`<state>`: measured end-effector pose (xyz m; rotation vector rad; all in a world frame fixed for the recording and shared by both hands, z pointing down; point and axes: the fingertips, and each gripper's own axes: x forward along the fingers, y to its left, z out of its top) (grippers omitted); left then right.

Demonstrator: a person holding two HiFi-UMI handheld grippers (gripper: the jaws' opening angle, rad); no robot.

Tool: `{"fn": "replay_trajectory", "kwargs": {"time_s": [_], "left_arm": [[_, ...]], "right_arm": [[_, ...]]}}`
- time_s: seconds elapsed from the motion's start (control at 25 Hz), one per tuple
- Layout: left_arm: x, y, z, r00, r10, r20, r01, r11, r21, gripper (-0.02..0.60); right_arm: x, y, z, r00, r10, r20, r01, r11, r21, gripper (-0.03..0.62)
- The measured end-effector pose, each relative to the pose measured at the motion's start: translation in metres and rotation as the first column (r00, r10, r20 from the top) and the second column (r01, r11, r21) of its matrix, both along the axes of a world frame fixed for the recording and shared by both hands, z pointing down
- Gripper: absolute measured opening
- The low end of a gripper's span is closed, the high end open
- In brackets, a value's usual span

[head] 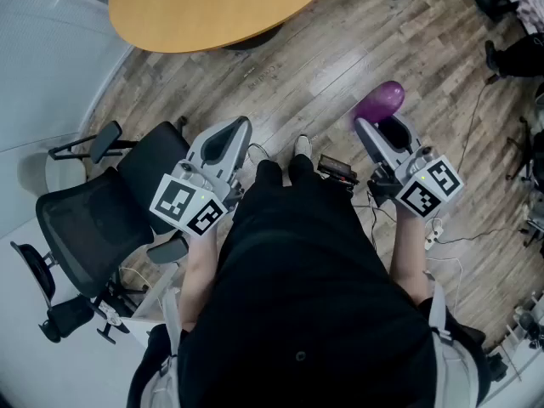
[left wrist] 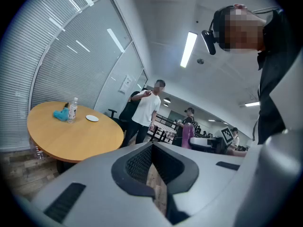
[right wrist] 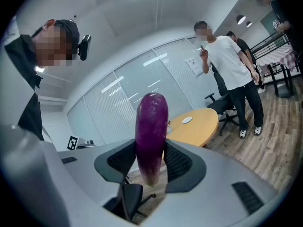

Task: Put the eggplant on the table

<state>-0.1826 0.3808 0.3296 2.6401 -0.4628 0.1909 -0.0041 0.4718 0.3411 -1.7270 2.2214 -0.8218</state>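
Note:
A purple eggplant (head: 380,102) stands upright between the jaws of my right gripper (head: 380,126), which is shut on it low on its body. In the right gripper view the eggplant (right wrist: 151,126) rises out of the black pads (right wrist: 177,162), with the round wooden table (right wrist: 194,126) a good way behind it. My left gripper (head: 240,126) is held level beside the right one, with its tips together and nothing in them (left wrist: 152,148). The table (head: 221,11) lies ahead of both grippers, across bare wood floor.
A water bottle (left wrist: 73,109), a blue object (left wrist: 60,114) and a white plate (left wrist: 92,118) sit on the table. A black office chair (head: 93,219) stands at my left. People (left wrist: 149,110) stand beyond the table. Cables (head: 476,228) trail over the floor at right.

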Motion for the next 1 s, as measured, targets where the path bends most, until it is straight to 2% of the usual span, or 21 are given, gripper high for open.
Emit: {"fn": "replay_trajectory", "kwargs": {"time_s": [0.44, 1.0], "left_arm": [[0.015, 0.01, 0.0, 1.0, 0.004, 0.018, -0.004, 1.0, 0.005, 0.011], [0.041, -0.001, 0.007, 0.996, -0.083, 0.034, 0.083, 0.996, -0.016, 0.011]], "right_arm": [[0.003, 0.006, 0.004, 1.0, -0.014, -0.024, 0.014, 1.0, -0.004, 0.193], [0.035, -0.001, 0.016, 0.999, -0.038, 0.031, 0.039, 0.999, -0.019, 0.193]]}}
